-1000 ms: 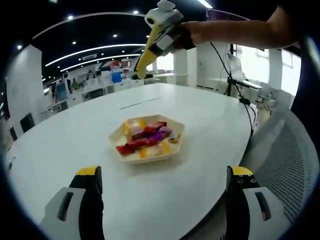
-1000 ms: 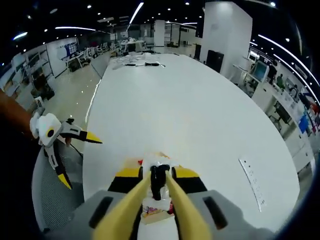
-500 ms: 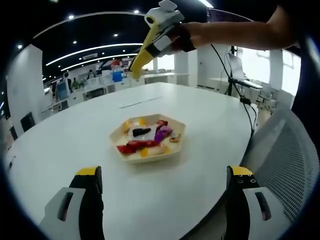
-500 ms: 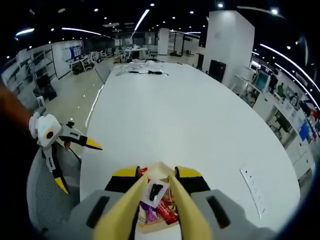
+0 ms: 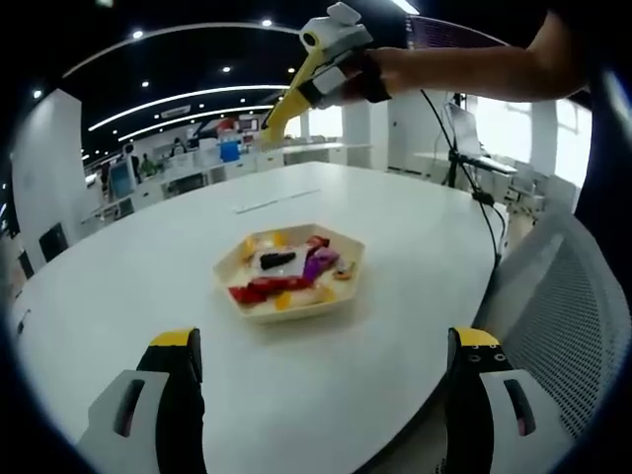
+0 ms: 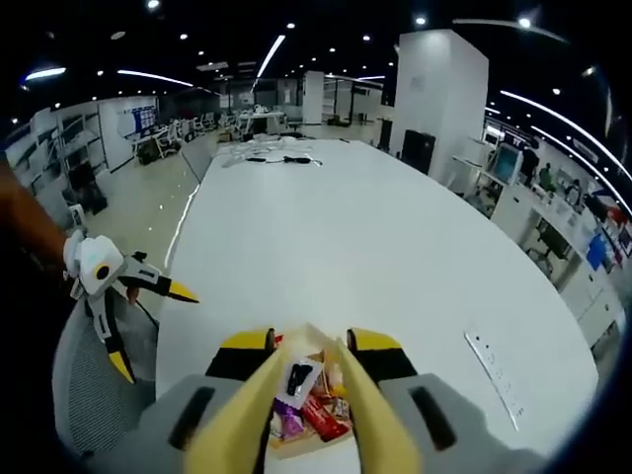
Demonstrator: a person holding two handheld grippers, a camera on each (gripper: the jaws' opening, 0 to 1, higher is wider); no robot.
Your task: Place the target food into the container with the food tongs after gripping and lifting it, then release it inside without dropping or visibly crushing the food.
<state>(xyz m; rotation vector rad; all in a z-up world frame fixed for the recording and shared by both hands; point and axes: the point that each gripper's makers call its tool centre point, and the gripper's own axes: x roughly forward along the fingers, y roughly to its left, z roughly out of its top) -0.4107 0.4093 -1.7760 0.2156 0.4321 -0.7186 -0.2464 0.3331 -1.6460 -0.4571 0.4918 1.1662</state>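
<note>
A hexagonal, pale container point(image 5: 289, 277) is seen on the white table point(image 5: 395, 247) in the left gripper view, at the middle of the picture. Wrapped food pieces point(image 5: 286, 274) in red, purple, yellow and black are heaped in it; a black piece point(image 5: 276, 261) on a white wrapper lies on top. What kind of food is inside the wrappers cannot be made out.

The left claw point(image 5: 321, 395) is shown at 6 o'clock in its own view, its two jaws set wide apart and nothing held between them; only the yellow-capped tips and grey bodies are seen, the rest being cut off by the lower edge. The same claw is also seen in the right gripper view at 9 o'clock point(image 6: 148, 321), beyond the table's edge and above a mesh chair point(image 6: 89, 385), its jaws spread.

The right claw point(image 5: 279, 114) is held up at 12 o'clock in the left gripper view, well above the container, by a hand point(image 5: 360, 77) whose arm runs off toward 2 o'clock. Yellow food tongs point(image 6: 306, 405) are clamped in it. In the right gripper view the tong arms rise from 6 o'clock with a gap between them, through which the container point(image 6: 314, 341) and the black piece point(image 6: 299, 375) are seen. Nothing is gripped by the tongs. The tong tips are blurred, and the near part of the container is hidden behind the claw's body.

A grey strip point(image 6: 499, 370) lies on the table at 4 o'clock; its nature cannot be told.
</note>
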